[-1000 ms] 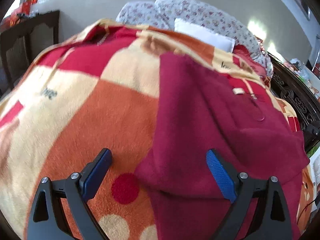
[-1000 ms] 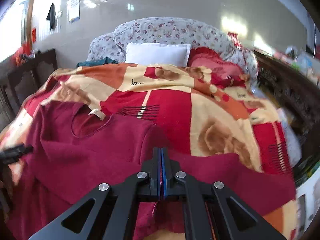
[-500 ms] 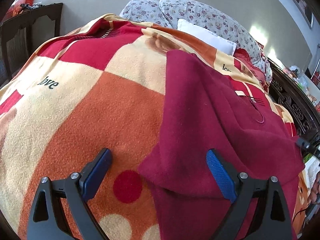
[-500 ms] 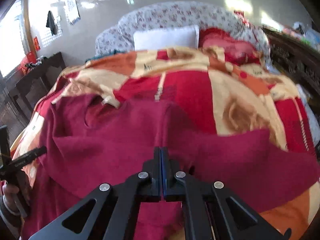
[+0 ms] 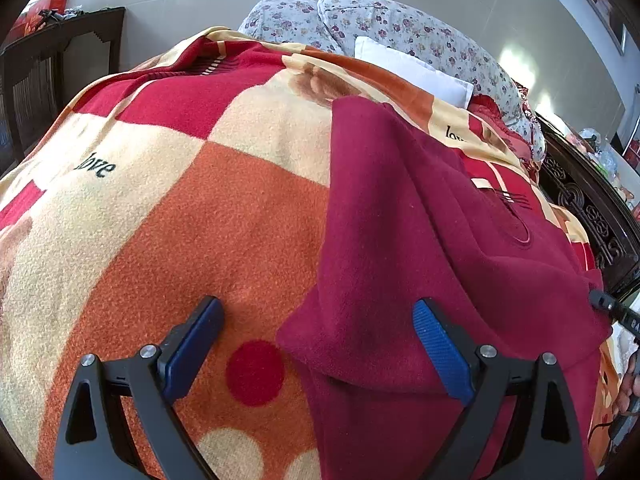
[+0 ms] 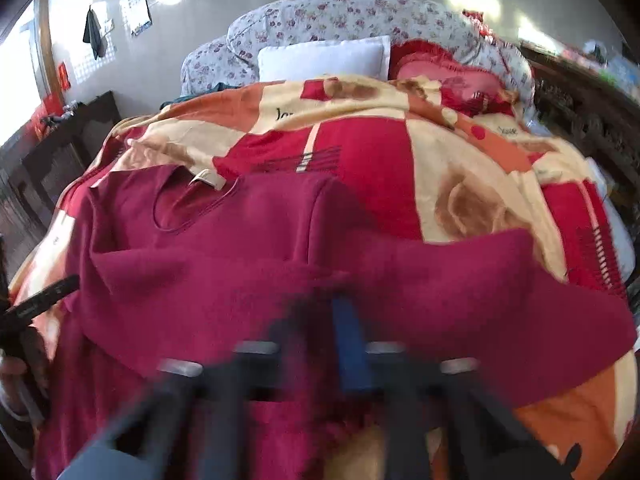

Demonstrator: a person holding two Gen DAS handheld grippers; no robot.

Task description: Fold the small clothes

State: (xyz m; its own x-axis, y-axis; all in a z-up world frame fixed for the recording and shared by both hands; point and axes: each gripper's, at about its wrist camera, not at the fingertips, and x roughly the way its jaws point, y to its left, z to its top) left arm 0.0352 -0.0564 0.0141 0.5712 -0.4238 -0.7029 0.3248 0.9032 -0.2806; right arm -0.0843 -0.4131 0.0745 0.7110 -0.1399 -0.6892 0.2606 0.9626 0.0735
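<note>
left wrist view: left gripper (image 5: 316, 340), jaws spread wide, blue pads (image 5: 192, 344) clear of any cloth; one pad over the bare blanket, the other over the edge of the garment. dark red sweater (image 5: 420, 240) lies spread on the blanket (image 5: 160, 220), its near sleeve folded in over the body, the fold's corner between the two pads but not pinched. blanket: fleece, checked in orange, cream and red, printed with the word "love", covering a bed. white pillow (image 5: 412, 68) and floral bedding (image 5: 400, 28) at the far end. dark carved wooden furniture (image 5: 592, 216) beside the bed.

right wrist view: right gripper (image 6: 340, 340), heavily blurred; jaws nearly together and beginning to part, with sweater cloth (image 6: 240, 280) around the tips; whether cloth sits between the pads cannot be told. sweater's round neckline (image 6: 192, 208) with a pale label faces the pillow (image 6: 320, 58). far sleeve extends sideways across the blanket (image 6: 460, 184). red frilled cushion (image 6: 440, 76) beside the pillow.
</note>
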